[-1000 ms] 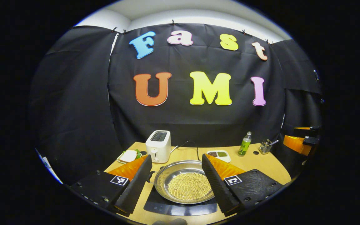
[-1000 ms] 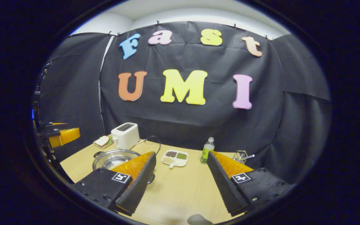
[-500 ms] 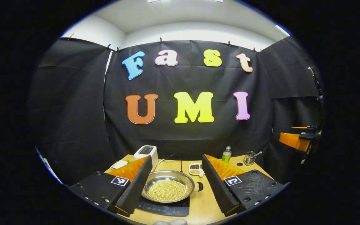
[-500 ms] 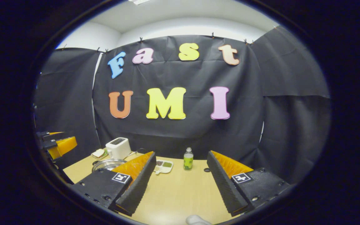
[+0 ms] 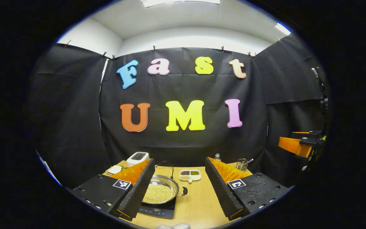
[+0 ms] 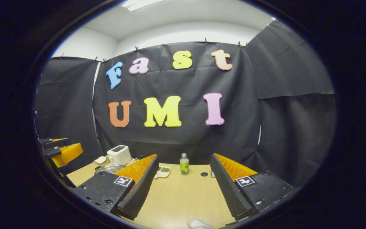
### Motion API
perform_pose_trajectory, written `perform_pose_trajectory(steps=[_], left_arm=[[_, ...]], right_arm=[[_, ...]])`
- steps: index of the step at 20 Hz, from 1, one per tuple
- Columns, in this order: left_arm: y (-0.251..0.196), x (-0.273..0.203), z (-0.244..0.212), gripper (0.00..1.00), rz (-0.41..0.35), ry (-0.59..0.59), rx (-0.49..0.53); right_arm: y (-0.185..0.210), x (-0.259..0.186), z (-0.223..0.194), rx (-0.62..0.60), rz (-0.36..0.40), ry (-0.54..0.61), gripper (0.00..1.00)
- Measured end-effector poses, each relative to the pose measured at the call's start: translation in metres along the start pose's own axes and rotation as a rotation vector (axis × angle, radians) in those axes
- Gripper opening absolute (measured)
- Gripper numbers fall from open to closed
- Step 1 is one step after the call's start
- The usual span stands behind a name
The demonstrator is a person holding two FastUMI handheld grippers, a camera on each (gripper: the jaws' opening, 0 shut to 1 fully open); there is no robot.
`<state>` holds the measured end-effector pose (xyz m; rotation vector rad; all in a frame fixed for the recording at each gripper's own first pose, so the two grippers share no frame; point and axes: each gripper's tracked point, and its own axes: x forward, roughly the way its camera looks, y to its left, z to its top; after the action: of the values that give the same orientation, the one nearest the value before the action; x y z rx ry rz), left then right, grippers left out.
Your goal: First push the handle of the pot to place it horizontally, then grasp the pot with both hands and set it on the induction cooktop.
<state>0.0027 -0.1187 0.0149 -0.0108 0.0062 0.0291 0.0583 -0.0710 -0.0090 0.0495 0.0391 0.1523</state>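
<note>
A steel pot (image 5: 161,191) holding yellow beans sits on the black induction cooktop (image 5: 156,211), with a small dark handle (image 5: 184,190) sticking out on its right. My left gripper (image 5: 179,162) is open and empty, held back from the pot and above the table; its left finger covers the pot's left side. In the right gripper view the pot (image 6: 108,168) lies far left, half hidden behind a finger. My right gripper (image 6: 183,157) is open and empty over bare table. Each view also catches the other gripper at its side: the right gripper (image 5: 293,145) and the left gripper (image 6: 64,153).
On the wooden table (image 6: 183,197) stand a white toaster (image 5: 138,157) with its cable, a plate with a sandwich (image 5: 114,170), a divided dish of grains (image 5: 189,174), a green bottle (image 6: 184,164) and a wire utensil holder (image 5: 242,164).
Both grippers have drawn back from the pot and tilted upward, so the table looks smaller and lower. The pot has stayed on the cooktop. Both grippers remain open.
</note>
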Motion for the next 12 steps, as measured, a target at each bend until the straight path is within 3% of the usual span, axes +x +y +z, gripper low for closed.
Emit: perform_pose_trajectory(steps=[12], left_arm=[[-0.045, -0.012, 0.006, 0.94, -0.013, -0.001, 0.000]], right_arm=[[-0.047, -0.037, -0.007, 0.013, -0.043, -0.029, 1.00]])
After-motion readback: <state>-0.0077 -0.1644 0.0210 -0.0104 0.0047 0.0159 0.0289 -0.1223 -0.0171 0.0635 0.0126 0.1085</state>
